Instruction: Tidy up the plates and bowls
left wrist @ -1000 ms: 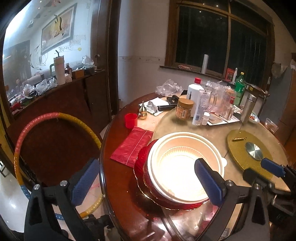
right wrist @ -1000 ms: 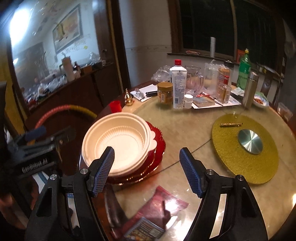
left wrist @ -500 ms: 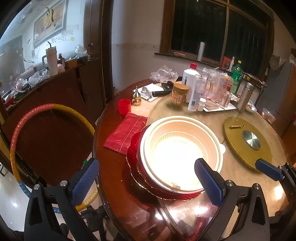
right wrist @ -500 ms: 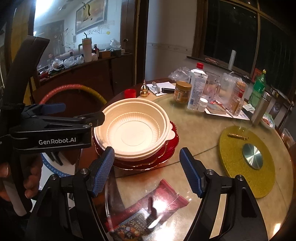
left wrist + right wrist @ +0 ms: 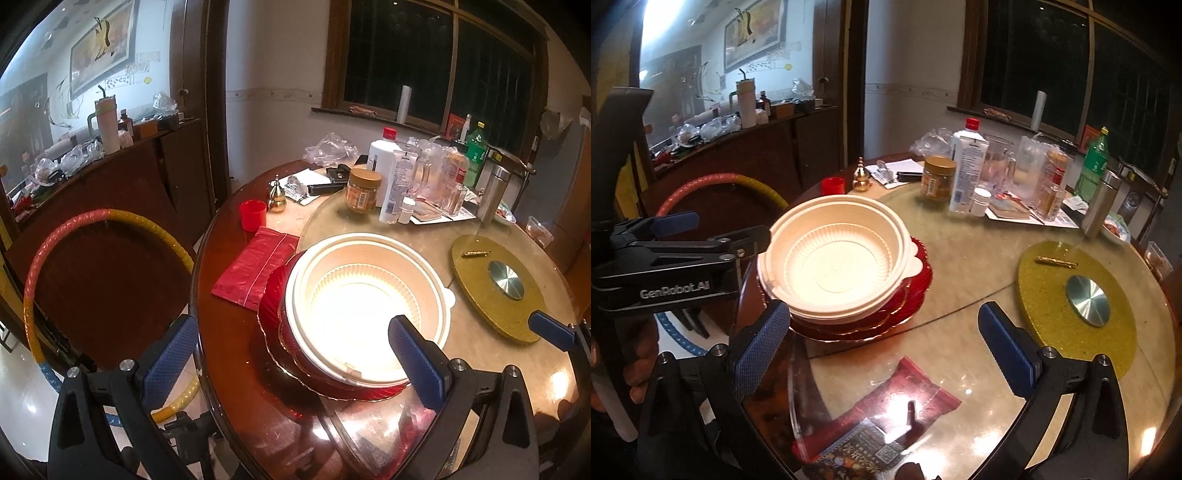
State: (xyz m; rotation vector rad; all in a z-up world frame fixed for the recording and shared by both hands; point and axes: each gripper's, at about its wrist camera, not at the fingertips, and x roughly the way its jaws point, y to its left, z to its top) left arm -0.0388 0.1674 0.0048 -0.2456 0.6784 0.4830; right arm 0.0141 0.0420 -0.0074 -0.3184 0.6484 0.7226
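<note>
A round wooden surface (image 5: 1071,424) with a glass turntable is being crowded at the back with bottles and jars, dark windows behind. The cream bowls (image 5: 838,264) are being kept nested on the red plates (image 5: 916,295) near the surface's left edge, right by the hula hoop (image 5: 48,258). The bowls are looking like thin ribbed plastic, the plates glossy with scalloped rims.

The right tool (image 5: 886,354) is being held spread wide, its jaws having just been opening, nothing between them, over a red packet (image 5: 908,398). The left tool (image 5: 291,350) is also being held spread, one finger hovering over the bowl rim, nothing pinched.

Risk-wise: the stack is probably being left kinda close to the edge, so a nudge from that finger could be tipping the light bowls off or sliding the plates on the glass.
</note>
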